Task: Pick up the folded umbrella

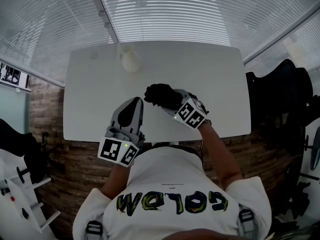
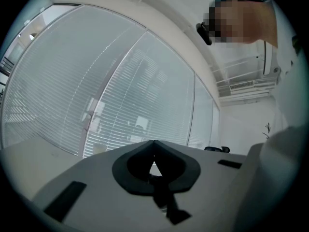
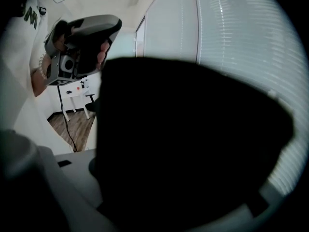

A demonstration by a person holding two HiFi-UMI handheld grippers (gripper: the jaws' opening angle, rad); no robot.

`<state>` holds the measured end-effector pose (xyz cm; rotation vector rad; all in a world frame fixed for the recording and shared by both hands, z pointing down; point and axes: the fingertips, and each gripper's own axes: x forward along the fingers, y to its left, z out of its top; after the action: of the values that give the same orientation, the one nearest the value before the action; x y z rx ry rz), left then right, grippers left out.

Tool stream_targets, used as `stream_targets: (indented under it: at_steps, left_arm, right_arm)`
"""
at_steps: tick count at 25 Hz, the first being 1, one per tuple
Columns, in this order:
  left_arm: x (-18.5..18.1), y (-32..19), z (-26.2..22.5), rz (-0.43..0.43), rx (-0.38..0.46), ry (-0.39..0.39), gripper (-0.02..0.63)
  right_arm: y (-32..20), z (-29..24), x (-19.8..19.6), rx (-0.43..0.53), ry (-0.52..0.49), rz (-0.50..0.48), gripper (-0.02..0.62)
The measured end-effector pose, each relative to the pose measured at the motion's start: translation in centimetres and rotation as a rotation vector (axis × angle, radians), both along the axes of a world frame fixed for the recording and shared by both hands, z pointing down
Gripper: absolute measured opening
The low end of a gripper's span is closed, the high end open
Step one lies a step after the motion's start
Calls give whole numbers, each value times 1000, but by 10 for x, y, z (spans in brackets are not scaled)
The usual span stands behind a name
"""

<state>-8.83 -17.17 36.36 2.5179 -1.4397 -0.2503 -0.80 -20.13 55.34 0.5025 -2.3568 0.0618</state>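
The folded umbrella (image 1: 159, 94), a black bundle, hangs a little above the white table (image 1: 90, 104) near its front edge, and my right gripper (image 1: 169, 99) is shut on it. In the right gripper view the umbrella (image 3: 193, 144) fills most of the picture and hides the jaws. My left gripper (image 1: 135, 102) hovers to the umbrella's left at the table's front edge, apart from it. Seen in the left gripper view, the left gripper (image 2: 153, 144) points level at the window blinds, its jaws meeting at the tips with nothing between them. It also shows in the right gripper view as the left gripper (image 3: 82, 37).
A white cup-like object (image 1: 130, 61) stands near the table's far edge. A black chair (image 1: 282, 99) sits off the table's right end. White blinds (image 1: 175, 9) close off the far side. A white rack (image 1: 25, 194) stands at the lower left.
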Motion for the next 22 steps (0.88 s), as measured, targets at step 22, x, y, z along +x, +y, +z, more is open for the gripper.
stream_targets:
  at_steps: [22]
  left_arm:
    - [24,-3,-9,-11,20,-9,9]
  right_arm:
    - [8,-127,51,151,-322,171,255]
